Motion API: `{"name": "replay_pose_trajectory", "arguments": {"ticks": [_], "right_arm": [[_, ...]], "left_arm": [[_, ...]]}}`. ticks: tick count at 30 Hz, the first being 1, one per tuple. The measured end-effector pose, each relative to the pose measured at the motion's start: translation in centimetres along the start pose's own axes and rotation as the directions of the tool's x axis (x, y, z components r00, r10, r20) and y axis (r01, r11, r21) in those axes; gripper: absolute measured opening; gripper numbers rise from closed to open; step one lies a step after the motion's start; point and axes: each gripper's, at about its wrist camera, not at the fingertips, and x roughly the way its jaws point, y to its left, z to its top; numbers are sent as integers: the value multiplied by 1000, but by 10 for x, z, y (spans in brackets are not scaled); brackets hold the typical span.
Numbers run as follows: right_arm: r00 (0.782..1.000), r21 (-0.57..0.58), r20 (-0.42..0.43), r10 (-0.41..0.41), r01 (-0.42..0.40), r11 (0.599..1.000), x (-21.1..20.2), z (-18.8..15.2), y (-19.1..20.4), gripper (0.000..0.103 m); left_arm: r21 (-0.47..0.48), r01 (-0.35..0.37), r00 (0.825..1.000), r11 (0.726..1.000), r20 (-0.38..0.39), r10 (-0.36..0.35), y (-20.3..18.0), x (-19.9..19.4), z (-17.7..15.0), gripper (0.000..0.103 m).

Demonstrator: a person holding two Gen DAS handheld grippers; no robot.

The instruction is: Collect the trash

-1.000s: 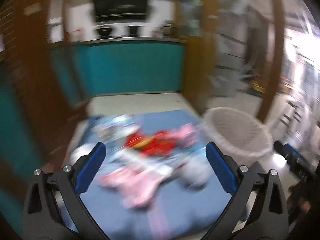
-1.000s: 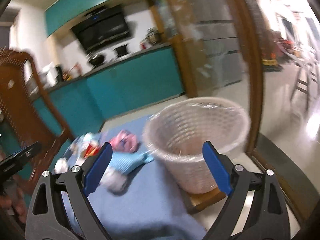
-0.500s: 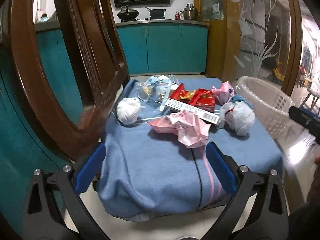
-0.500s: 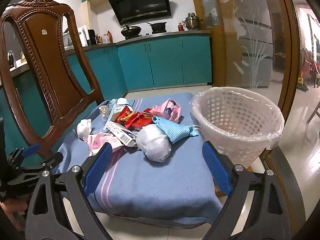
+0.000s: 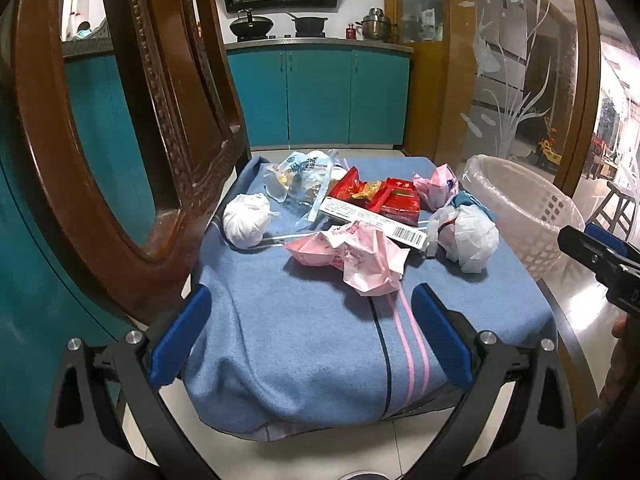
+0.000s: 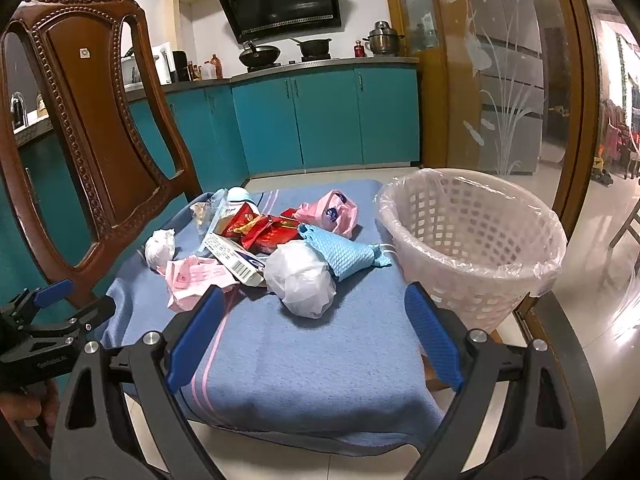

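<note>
Trash lies in a pile on a blue blanket (image 5: 312, 336) (image 6: 320, 356): a crumpled pink wrapper (image 5: 360, 256) (image 6: 196, 278), a white bag ball (image 5: 474, 238) (image 6: 300, 278), a small white paper ball (image 5: 246, 220) (image 6: 160, 248), a white barcode box (image 5: 372, 220) (image 6: 234, 258), red packets (image 5: 384, 196) (image 6: 264, 230), a clear bag (image 5: 298, 178), a pink bag (image 5: 436, 186) (image 6: 334, 212) and a light blue cloth (image 6: 344, 254). A white lined basket (image 5: 528, 204) (image 6: 472, 240) stands to the right. My left gripper (image 5: 310, 336) and right gripper (image 6: 312, 336) are open and empty, short of the pile.
A carved wooden chair (image 5: 120, 140) (image 6: 92, 132) stands close at the left of the blanket. Teal kitchen cabinets (image 5: 320, 96) (image 6: 320, 120) run along the back. A wooden-framed glass door (image 6: 520, 80) stands at the right. Tiled floor lies below the blanket's front edge.
Both views swung and steadied from blur a second ago. Since half a second ago both grippers have edged a little closer to the pile; nothing was picked up.
</note>
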Motion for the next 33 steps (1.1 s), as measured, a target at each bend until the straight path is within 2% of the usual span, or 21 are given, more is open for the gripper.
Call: {"name": "replay_pose_trajectory", "arguments": {"ticks": [21,23,24,27,28,31,33], "right_arm": [[1000,7,1,1,-1,1000,1,1,-1,89],[1000,8,1,2,-2,1000,2,1,0,89],[1000,7,-1,4,-4,1000,2,1,0,89],[1000,6,-2,10,-10,1000,4,2,4,89],[1000,6,-5,11,-11,1000,5,2,4,89],[1000,7,-18,12,-12,1000,11,1,5,89],[999,7,-35,10,-9,1000,16,0,5,89]], "left_arm": [[3,-10,1000,1000,-15,10,-5,8,3,100],[2,-60,998,998,-2,60,-6,16,13,100],[21,-111,994,994,15,111,-8,21,22,100],[37,-198,980,979,18,198,-13,41,44,100],[39,-214,977,976,3,214,-13,49,50,100],[66,-296,951,953,-72,301,-11,89,74,96],[94,-314,930,945,-172,326,-5,125,83,86]]}}
